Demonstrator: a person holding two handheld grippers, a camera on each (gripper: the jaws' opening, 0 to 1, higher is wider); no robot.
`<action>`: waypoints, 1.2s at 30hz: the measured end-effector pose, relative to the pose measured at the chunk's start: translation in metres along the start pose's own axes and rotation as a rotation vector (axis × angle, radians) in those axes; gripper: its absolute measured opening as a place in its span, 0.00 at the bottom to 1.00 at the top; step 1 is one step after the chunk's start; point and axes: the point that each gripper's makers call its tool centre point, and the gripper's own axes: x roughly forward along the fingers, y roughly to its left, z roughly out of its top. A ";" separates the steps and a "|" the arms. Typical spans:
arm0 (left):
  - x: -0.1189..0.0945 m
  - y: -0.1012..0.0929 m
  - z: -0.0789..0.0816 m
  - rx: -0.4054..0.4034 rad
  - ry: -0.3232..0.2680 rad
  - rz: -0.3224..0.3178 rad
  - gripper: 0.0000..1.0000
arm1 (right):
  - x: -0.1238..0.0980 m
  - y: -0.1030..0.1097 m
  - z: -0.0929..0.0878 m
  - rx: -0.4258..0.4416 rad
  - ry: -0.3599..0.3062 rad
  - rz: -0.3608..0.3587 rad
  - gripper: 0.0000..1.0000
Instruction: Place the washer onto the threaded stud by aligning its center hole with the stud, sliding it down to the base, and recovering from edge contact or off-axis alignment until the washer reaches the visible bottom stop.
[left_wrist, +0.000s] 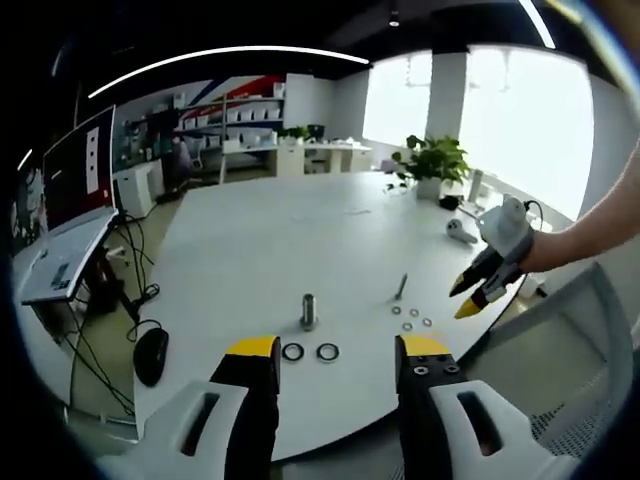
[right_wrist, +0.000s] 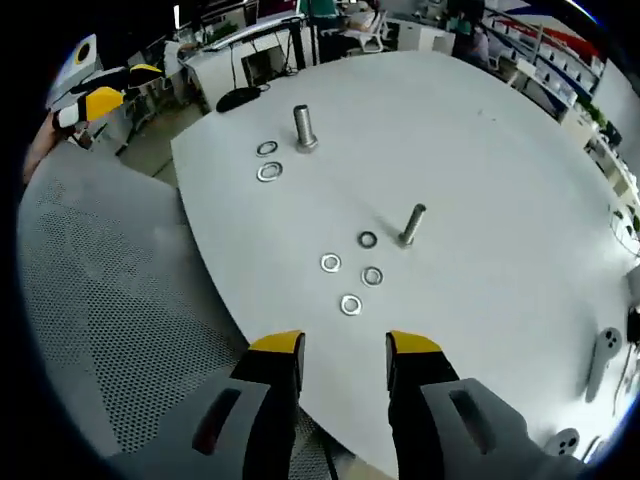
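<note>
Both grippers hover off table edge, nothing held. Right gripper (right_wrist: 343, 350): jaws spread, empty. Four washers (right_wrist: 351, 304) lie flat on white table (right_wrist: 480, 160) just ahead of it, nearest one dead ahead; thin stud (right_wrist: 411, 225) stands upright just beyond them, slightly right, axis vertical. Left gripper (left_wrist: 337, 358): jaws spread, empty, facing two bigger rings (left_wrist: 293, 351) and thick stud (left_wrist: 308, 310). Judgement: right gripper nearer small washers; straight reach forward, down.
</note>
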 end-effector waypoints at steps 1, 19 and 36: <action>0.000 0.000 -0.001 0.001 0.003 -0.001 0.44 | 0.002 -0.002 -0.001 0.027 0.002 0.006 0.35; 0.000 0.004 0.000 -0.006 -0.002 0.017 0.44 | 0.045 0.002 0.005 -0.077 0.109 0.064 0.29; -0.001 0.006 0.000 -0.004 -0.003 0.026 0.42 | 0.050 -0.003 0.003 -0.195 0.123 0.059 0.19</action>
